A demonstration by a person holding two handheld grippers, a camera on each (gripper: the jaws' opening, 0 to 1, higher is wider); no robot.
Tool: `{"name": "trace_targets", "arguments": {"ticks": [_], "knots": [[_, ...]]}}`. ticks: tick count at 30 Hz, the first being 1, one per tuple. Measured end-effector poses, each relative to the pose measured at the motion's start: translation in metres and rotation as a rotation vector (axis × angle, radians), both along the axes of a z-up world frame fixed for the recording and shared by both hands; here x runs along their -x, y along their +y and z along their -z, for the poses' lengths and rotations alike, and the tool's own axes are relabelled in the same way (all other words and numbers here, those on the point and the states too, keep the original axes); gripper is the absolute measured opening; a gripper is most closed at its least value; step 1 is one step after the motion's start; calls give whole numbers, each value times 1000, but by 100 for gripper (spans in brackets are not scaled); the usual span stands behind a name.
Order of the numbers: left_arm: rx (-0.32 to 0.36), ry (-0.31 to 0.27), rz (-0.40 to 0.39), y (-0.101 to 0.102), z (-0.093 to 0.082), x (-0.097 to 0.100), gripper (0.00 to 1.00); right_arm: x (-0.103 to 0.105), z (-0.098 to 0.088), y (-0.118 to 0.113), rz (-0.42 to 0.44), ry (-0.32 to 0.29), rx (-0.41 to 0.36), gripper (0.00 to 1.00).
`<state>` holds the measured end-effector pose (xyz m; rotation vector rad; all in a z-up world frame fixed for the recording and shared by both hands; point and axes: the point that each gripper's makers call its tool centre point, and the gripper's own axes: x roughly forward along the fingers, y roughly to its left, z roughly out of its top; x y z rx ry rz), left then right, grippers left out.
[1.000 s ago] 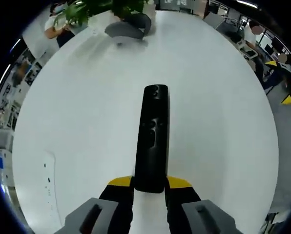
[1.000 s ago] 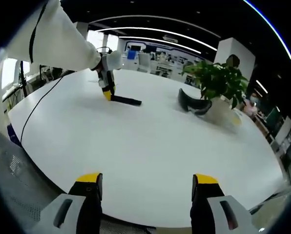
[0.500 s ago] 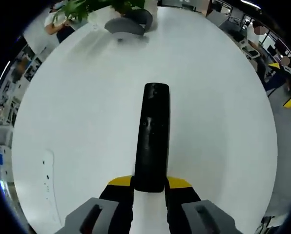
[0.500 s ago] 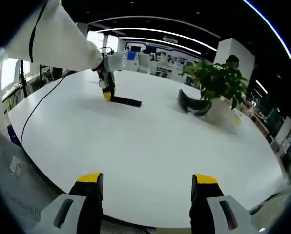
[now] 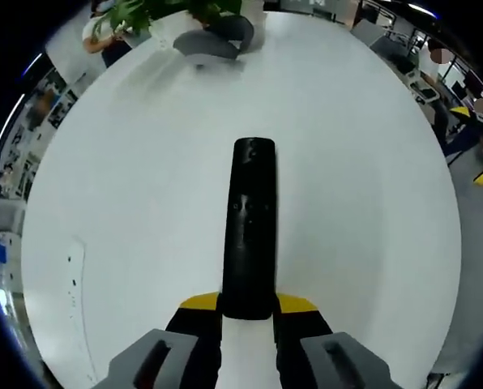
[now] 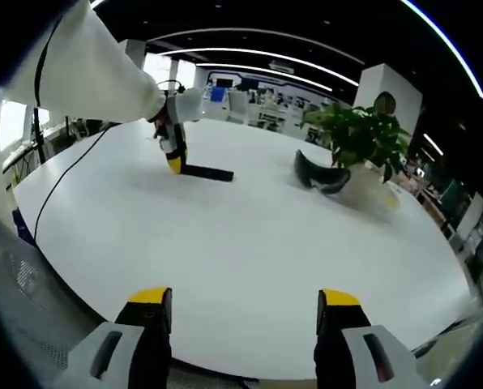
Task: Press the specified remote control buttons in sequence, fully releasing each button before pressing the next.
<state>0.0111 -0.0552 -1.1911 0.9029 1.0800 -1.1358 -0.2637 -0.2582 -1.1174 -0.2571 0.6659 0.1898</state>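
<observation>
Two grippers: your left gripper (image 5: 248, 318) is clamping the remote (image 5: 249, 228) by its near end, remote lying on the table (image 5: 136, 203). Your right gripper (image 6: 241, 312) is hanging wide open, gripping nothing, well apart from the remote (image 6: 208, 173).

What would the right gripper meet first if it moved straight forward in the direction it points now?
Probably nothing at first: ahead of the open right gripper lies bare round white table. Further on, the dark curved object beside the potted green plant sits slightly right of that line; depth is unclear.
</observation>
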Motion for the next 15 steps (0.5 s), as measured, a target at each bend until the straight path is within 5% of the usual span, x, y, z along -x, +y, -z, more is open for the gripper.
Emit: {"name": "trace_targets", "arguments": {"ticks": [15], "knots": [[-82, 11, 63, 1, 3, 28, 23, 0, 0, 0, -3, 4, 0, 68]]}}
